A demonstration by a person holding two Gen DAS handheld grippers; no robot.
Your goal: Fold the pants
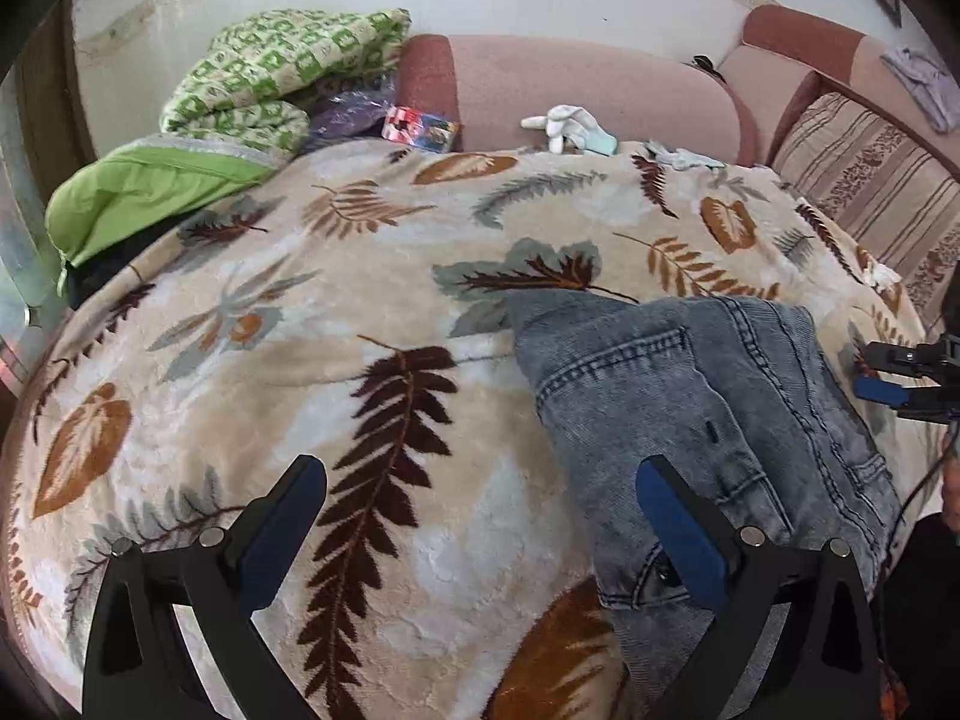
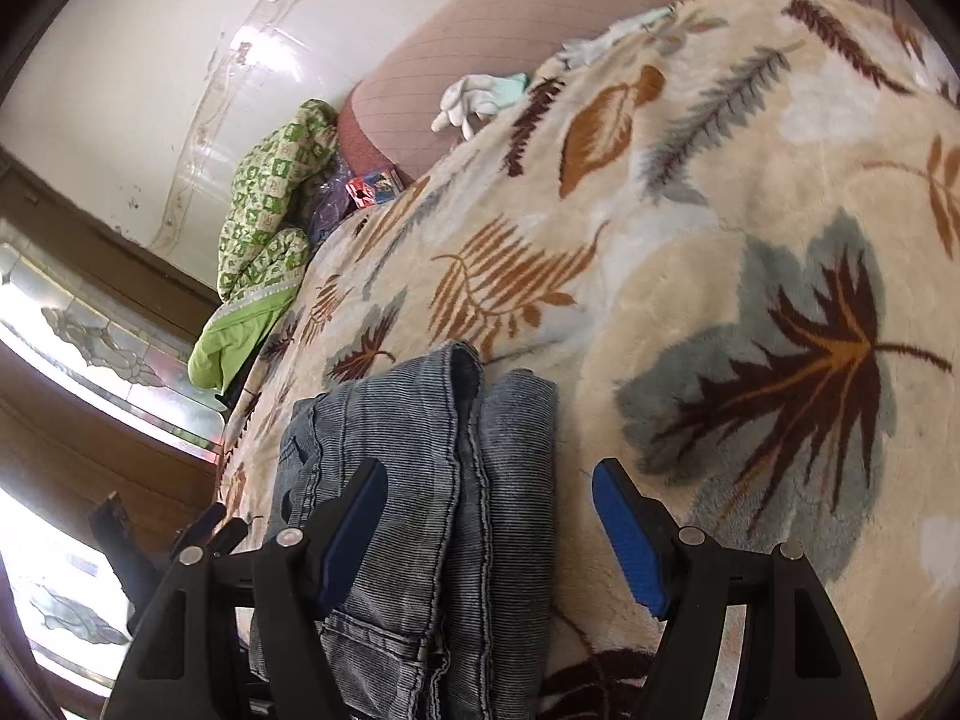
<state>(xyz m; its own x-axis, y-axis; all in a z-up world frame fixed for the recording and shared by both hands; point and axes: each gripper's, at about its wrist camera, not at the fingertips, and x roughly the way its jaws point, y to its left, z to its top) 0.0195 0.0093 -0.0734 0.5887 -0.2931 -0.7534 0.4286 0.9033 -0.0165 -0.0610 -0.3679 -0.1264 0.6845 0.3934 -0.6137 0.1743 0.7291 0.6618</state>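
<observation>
A pair of grey-blue denim pants [image 1: 690, 396] lies folded into a compact bundle on a cream blanket with leaf print [image 1: 360, 324]. My left gripper [image 1: 480, 465] hovers open over the blanket at the bundle's left edge, and its right finger [image 1: 678, 528] overlaps the denim. In the right wrist view the pants [image 2: 468, 468] lie below and between the jaws of my right gripper [image 2: 491, 471]. That gripper is open; its left finger overlaps the cloth and its right finger [image 2: 630, 540] stands apart over the blanket [image 2: 750, 180]. The right gripper [image 1: 900, 372] also shows at the right edge of the left wrist view.
A green patterned quilt [image 1: 282, 66] and a green pillow [image 1: 144, 192] are piled at the far left. A pink padded backrest [image 1: 588, 90] runs behind the blanket, with white gloves [image 1: 564, 123] and a colourful packet [image 1: 420, 129] at its foot. A striped cushion [image 1: 870, 180] sits at the right.
</observation>
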